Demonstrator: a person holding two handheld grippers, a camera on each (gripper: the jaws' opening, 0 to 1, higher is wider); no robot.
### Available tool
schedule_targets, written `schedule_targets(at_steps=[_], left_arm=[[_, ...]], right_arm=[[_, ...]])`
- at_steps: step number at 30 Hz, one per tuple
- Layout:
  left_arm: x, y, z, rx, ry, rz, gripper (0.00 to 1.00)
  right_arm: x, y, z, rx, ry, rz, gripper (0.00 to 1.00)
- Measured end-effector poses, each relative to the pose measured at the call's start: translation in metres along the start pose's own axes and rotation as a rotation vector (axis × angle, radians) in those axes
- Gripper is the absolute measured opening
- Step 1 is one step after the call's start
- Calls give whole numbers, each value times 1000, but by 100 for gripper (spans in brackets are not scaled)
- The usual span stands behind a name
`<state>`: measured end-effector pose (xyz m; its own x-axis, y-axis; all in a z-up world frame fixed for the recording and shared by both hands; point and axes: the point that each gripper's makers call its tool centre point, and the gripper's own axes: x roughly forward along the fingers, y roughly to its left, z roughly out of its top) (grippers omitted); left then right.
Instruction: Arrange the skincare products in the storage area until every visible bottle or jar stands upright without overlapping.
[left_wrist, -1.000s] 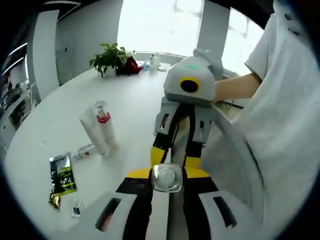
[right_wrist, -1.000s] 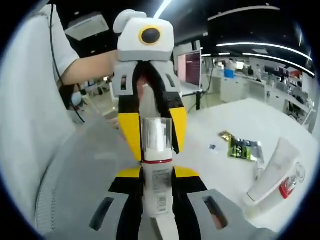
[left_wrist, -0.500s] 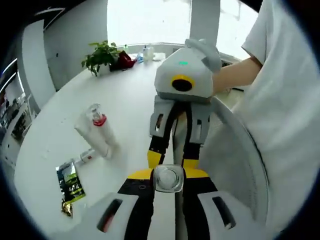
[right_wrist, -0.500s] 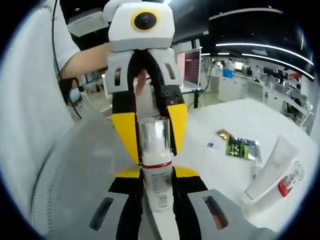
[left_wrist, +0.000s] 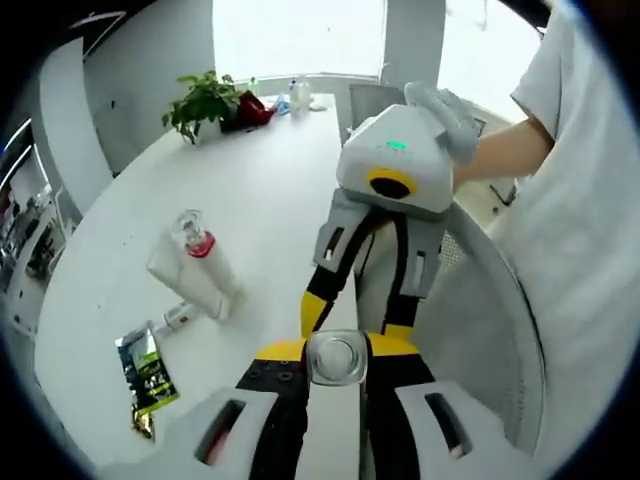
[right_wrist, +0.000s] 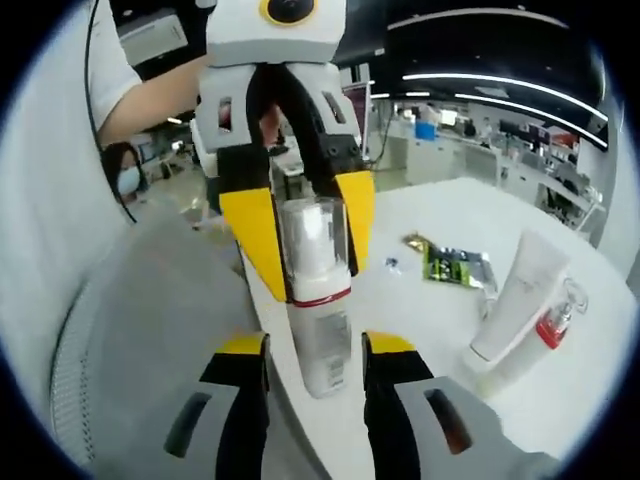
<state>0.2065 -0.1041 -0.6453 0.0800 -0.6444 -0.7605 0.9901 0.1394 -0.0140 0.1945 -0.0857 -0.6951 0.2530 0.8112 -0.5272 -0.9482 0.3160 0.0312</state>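
A white pump bottle (right_wrist: 322, 330) with a clear cap and a red collar is held up between my two grippers. My left gripper (right_wrist: 305, 240) comes in from above and is shut on the clear cap. In the left gripper view the cap (left_wrist: 335, 358) shows end-on between that gripper's own yellow tips. My right gripper (right_wrist: 315, 345) is open, its jaws standing clear on either side of the bottle's body. A white tube (left_wrist: 190, 275) leans beside a red-collared pump bottle (left_wrist: 200, 240) on the white table (left_wrist: 270, 170).
A small tube (left_wrist: 175, 318) lies by the white tube. A green sachet (left_wrist: 145, 365) lies near the table edge. A potted plant (left_wrist: 205, 100) stands far back. A grey mesh chair (left_wrist: 480, 340) and a person in a white shirt (left_wrist: 590, 250) are close by.
My right gripper has opened and let go of the bottle's body. My left gripper keeps the cap, and the bottle now hangs from it.
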Motion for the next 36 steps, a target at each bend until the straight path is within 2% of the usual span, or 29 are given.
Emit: schedule_targets(at_steps=[5, 12, 17, 25, 28, 36], left_arm=[[9, 11, -7, 26, 58, 12, 24], [17, 22, -10, 21, 88, 16, 24], [25, 32, -14, 32, 123, 25, 24], [40, 47, -13, 24, 146, 32, 24], [45, 54, -12, 23, 156, 32, 24], [58, 72, -12, 31, 187, 48, 24]], right_arm=[[-6, -11, -6, 34, 4, -56, 49], [-18, -29, -12, 85, -3, -128, 58], [-28, -46, -18, 152, -26, -207, 63], [-45, -66, -24, 222, -57, -325, 82], [-50, -69, -25, 249, -78, -355, 85], [-55, -76, -32, 273, -67, -407, 92]])
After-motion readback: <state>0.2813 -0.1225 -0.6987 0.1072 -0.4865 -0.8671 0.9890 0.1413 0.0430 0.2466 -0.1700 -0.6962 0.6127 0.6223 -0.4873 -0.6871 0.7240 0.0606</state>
